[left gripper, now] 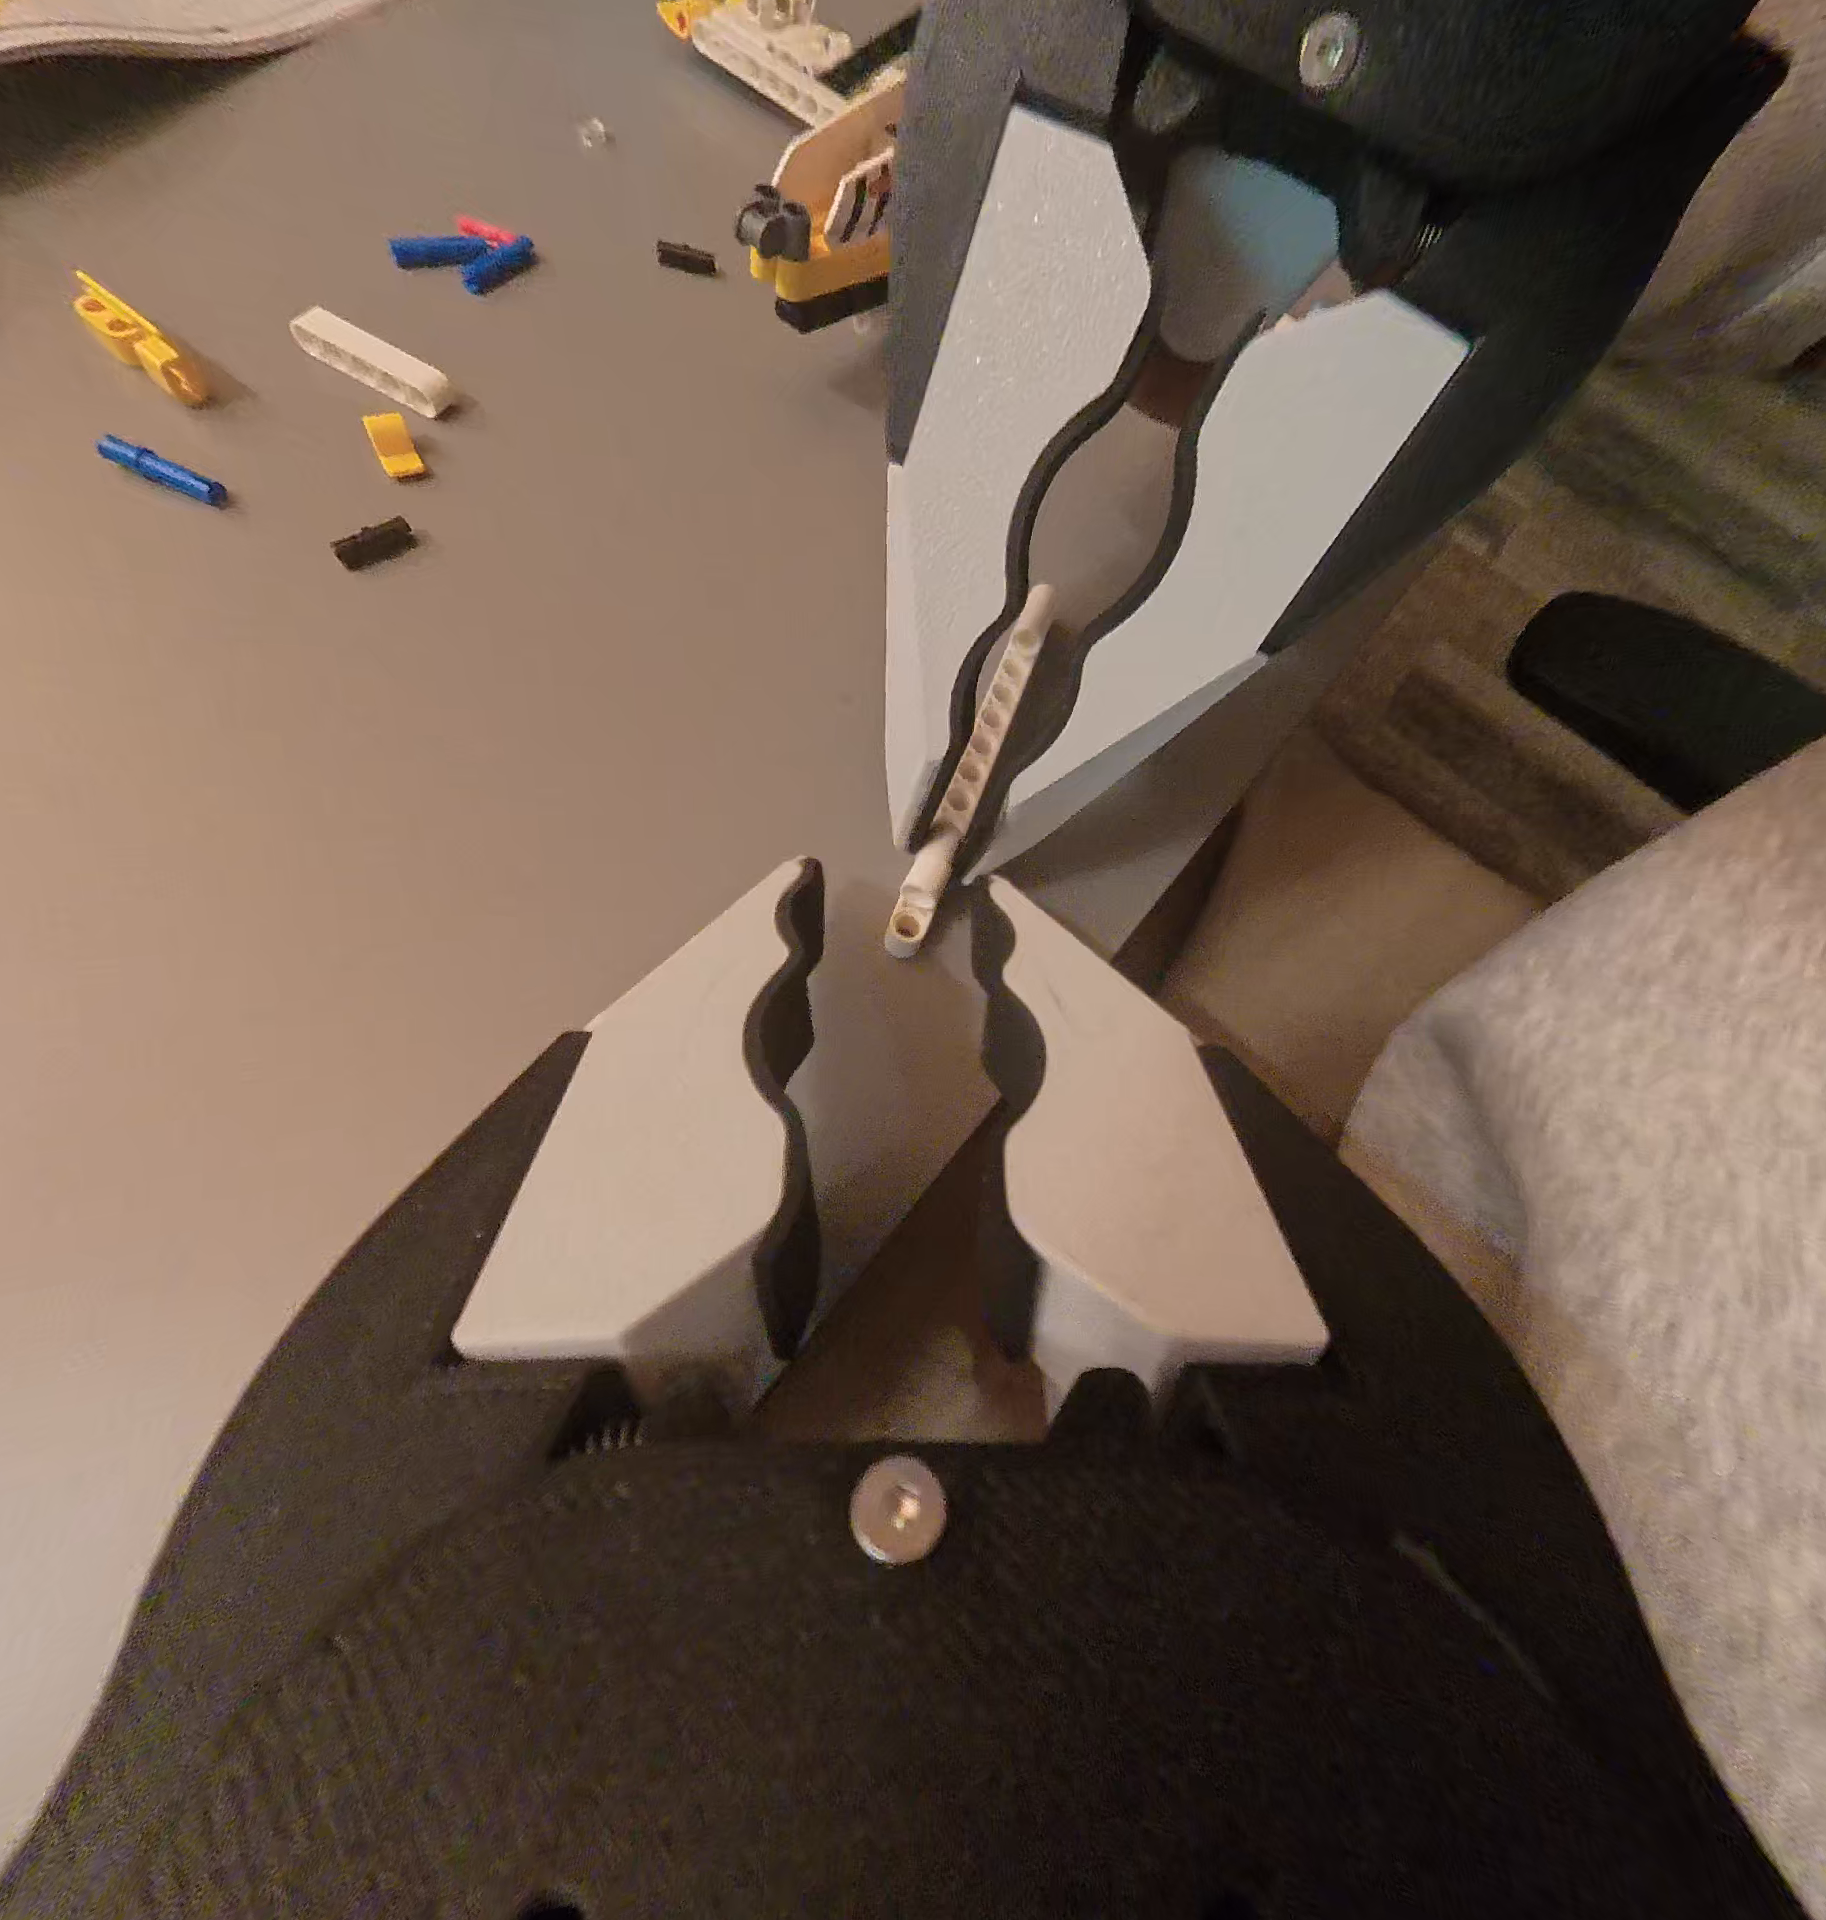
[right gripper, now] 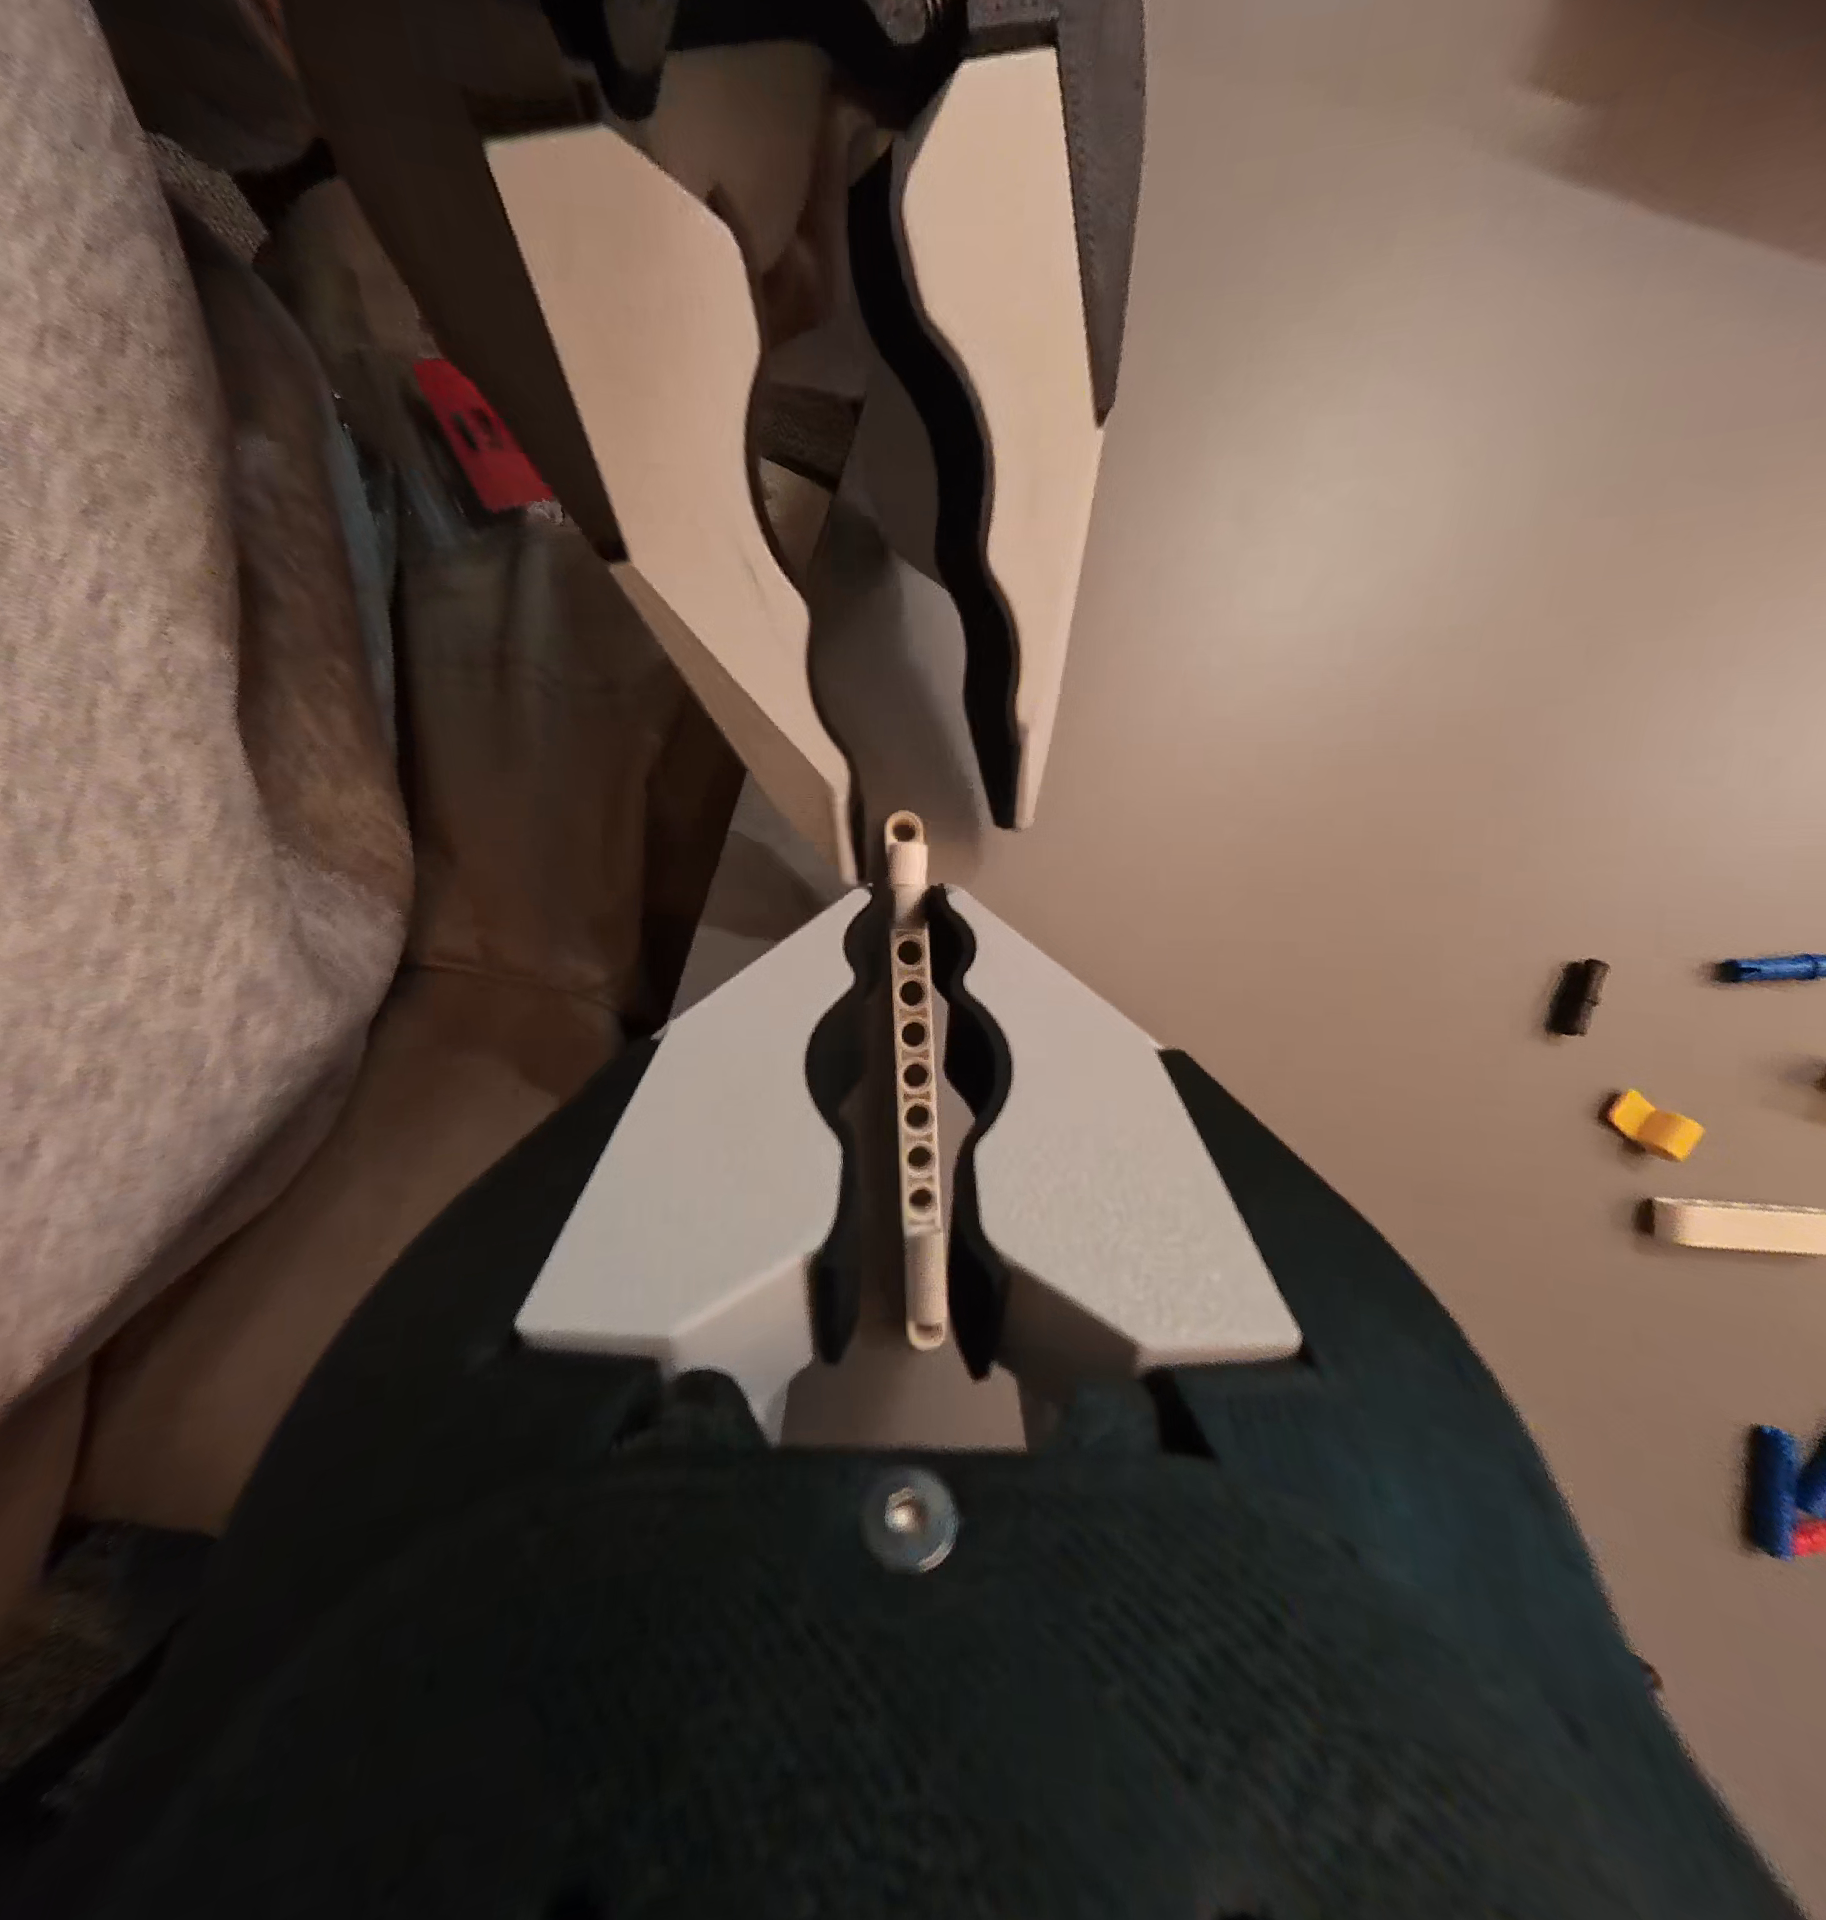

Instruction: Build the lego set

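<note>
A grey table (left gripper: 369,831) is seen under warm light, with loose parts scattered on it. A grey sleeve (left gripper: 1667,1039) is seen at the table edge.

The right gripper (right gripper: 901,894) is closed on a white beam (right gripper: 917,1081); the beam is clamped lengthwise between its fingers, holes facing the camera. The beam's tip, with a small white pin (right gripper: 903,842) fitted, projects just past the fingertips.

The left gripper (left gripper: 893,883) is held narrowly open, nothing gripped. It is set tip to tip against the right gripper. The pin end lies in the gap between the left fingertips, apparently not touched by either pad.

Well apart on the table are noted: a second white beam (left gripper: 371,362), blue pins (left gripper: 462,255), a yellow connector (left gripper: 138,338), a black pin (left gripper: 372,542), and a partly built yellow model (left gripper: 826,249).
</note>
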`<state>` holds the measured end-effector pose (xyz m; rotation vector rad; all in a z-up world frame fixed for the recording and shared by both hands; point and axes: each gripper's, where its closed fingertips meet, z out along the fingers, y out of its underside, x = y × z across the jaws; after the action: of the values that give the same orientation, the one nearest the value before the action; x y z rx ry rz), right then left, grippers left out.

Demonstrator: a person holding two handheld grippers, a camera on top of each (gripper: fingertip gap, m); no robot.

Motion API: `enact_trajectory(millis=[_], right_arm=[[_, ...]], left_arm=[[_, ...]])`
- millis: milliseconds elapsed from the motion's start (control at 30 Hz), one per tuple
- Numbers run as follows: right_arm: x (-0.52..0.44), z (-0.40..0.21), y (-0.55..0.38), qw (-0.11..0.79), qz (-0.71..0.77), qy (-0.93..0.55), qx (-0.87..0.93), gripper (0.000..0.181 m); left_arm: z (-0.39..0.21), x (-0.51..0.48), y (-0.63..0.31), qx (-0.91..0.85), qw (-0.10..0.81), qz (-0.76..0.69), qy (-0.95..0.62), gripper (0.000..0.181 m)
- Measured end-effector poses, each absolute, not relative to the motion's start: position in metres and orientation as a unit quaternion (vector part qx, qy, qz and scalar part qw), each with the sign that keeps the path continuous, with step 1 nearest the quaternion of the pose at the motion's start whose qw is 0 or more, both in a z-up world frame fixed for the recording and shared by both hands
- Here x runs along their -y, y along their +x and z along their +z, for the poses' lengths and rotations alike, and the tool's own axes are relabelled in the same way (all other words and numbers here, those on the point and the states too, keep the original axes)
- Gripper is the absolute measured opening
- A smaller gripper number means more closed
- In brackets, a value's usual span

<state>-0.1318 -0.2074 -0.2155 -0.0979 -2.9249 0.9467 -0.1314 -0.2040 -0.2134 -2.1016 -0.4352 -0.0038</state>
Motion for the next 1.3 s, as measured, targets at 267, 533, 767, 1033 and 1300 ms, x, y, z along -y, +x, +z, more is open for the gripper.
enact_trajectory(millis=[267, 533, 767, 1033, 1300], right_arm=[[0.1998, -0.2237, -0.129, 0.023, 0.317, -0.049, 0.947, 0.006], [0.1999, -0.2228, -0.1275, 0.024, 0.341, -0.064, 0.938, 0.005], [0.2001, -0.2246, -0.1271, 0.063, 0.331, -0.052, 0.94, 0.005], [0.2, -0.2247, -0.1266, 0.085, 0.339, -0.054, 0.935, 0.005], [0.2001, -0.2247, -0.1268, 0.068, 0.344, -0.067, 0.934, 0.005]], left_arm=[[-0.2133, 0.199, -0.1279, 0.136, 0.487, -0.009, -0.863, 0.011], [-0.2125, 0.1981, -0.124, 0.113, 0.493, -0.02, -0.862, 0.007], [-0.2142, 0.1985, -0.1234, 0.116, 0.484, -0.019, -0.867, 0.006], [-0.2138, 0.1977, -0.1241, 0.136, 0.487, -0.007, -0.863, 0.006], [-0.2138, 0.1977, -0.124, 0.128, 0.487, -0.003, -0.864, 0.006]])
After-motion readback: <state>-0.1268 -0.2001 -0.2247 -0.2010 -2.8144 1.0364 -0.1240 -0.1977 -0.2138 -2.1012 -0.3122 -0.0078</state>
